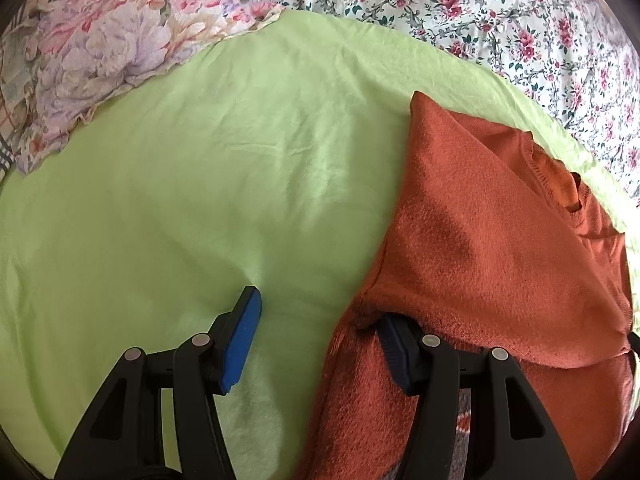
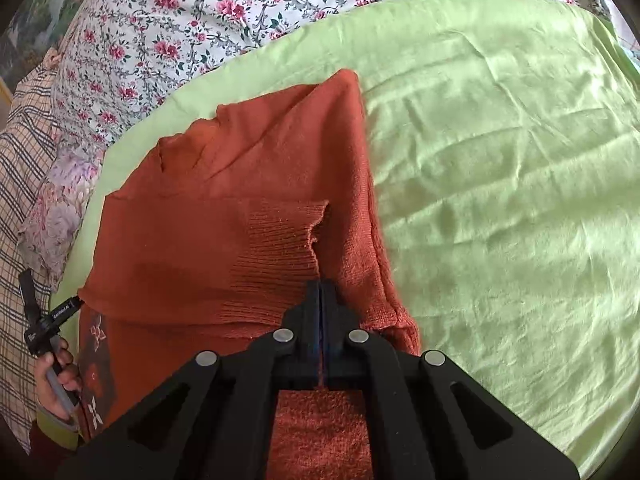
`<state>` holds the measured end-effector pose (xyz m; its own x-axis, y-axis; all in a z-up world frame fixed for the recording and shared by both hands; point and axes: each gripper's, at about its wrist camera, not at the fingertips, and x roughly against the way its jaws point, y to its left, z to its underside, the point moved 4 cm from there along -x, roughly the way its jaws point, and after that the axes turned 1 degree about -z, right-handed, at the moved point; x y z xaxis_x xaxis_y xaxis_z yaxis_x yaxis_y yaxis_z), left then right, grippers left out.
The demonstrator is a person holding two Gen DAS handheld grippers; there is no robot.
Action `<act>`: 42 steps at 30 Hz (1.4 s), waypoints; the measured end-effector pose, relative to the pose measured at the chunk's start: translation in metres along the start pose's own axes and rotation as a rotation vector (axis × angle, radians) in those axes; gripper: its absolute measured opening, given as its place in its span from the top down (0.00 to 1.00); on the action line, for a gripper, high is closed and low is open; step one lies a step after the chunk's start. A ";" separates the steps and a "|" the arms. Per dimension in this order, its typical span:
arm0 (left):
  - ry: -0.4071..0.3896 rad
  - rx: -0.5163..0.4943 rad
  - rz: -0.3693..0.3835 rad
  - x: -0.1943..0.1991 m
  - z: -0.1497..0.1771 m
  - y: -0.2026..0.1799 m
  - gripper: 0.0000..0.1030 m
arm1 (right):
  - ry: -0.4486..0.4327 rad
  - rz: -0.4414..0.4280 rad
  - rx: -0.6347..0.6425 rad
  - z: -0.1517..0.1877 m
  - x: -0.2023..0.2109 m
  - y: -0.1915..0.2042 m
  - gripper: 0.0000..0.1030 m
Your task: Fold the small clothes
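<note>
An orange knit sweater lies on a light green sheet, with folds laid over its body. In the left wrist view my left gripper stands open at the sweater's left edge. Its left blue pad rests over bare sheet, and its right finger is tucked under a fold of the sweater. In the right wrist view my right gripper is shut, and the lower corner of the ribbed sleeve cuff runs into its tips. The sleeve lies across the sweater's body.
A white quilt with pink flowers borders the sheet at the back. A ruffled floral pillow and plaid fabric lie beside it. A hand grips the other gripper's handle at the sweater's lower left.
</note>
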<state>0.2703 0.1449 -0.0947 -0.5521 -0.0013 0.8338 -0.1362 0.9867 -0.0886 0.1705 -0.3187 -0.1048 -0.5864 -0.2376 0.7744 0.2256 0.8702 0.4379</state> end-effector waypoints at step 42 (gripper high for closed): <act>0.113 -0.205 0.467 0.151 0.211 0.048 0.93 | 0.095 -0.359 -0.064 0.224 0.145 -0.022 0.93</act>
<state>0.0069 0.1578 -0.0883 -0.4216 0.4530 0.7855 0.2732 0.8895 -0.3663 -0.0936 -0.2755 -0.1047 -0.5629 -0.5645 0.6037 0.0685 0.6960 0.7148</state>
